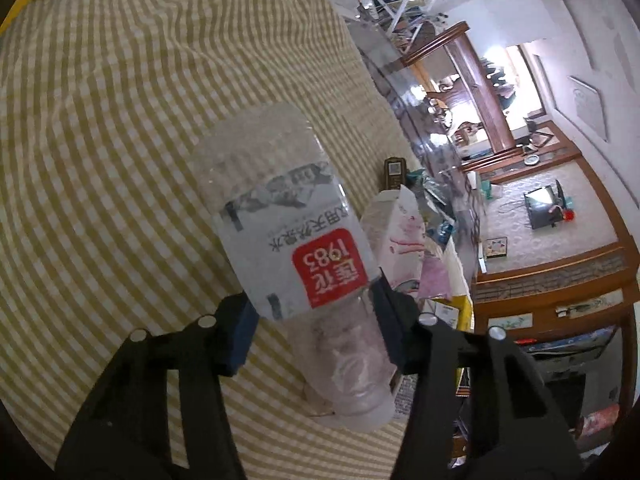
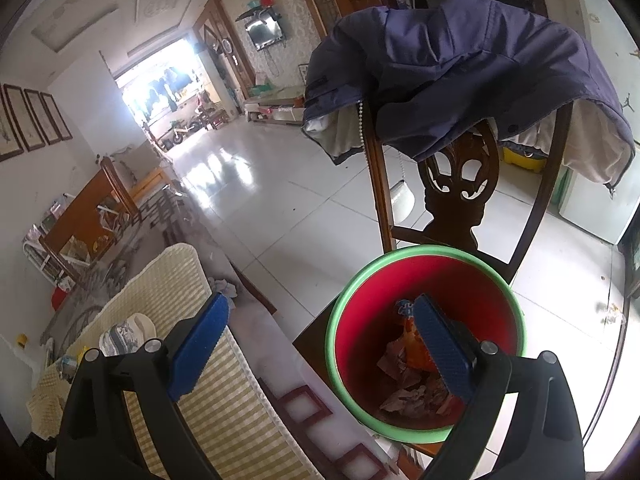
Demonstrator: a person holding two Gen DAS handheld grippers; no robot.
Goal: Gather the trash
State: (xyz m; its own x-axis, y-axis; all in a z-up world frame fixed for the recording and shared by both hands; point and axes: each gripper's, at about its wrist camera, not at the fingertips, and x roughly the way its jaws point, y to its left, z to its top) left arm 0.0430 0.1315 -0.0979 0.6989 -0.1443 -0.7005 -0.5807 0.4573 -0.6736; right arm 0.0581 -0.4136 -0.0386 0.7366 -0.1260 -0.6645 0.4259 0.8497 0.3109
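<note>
A clear empty plastic water bottle (image 1: 296,240) with a red and grey label lies over the yellow checked tablecloth (image 1: 120,140), its cap end toward the camera. My left gripper (image 1: 316,332) is shut on the bottle, with both pads pressing its sides just below the label. In the right wrist view, a red bin with a green rim (image 2: 460,280) stands on a dark wooden chair seat and holds crumpled paper and wrappers (image 2: 404,392). My right gripper (image 2: 320,304) hangs open and empty above the bin's near left rim, between the bin and the table.
A pink and white carton (image 1: 404,232) and a dark handset (image 1: 394,172) sit by the table's right edge. A purple jacket (image 2: 460,72) is draped over the carved chair back (image 2: 460,184) behind the bin. White tiled floor (image 2: 280,208) stretches beyond.
</note>
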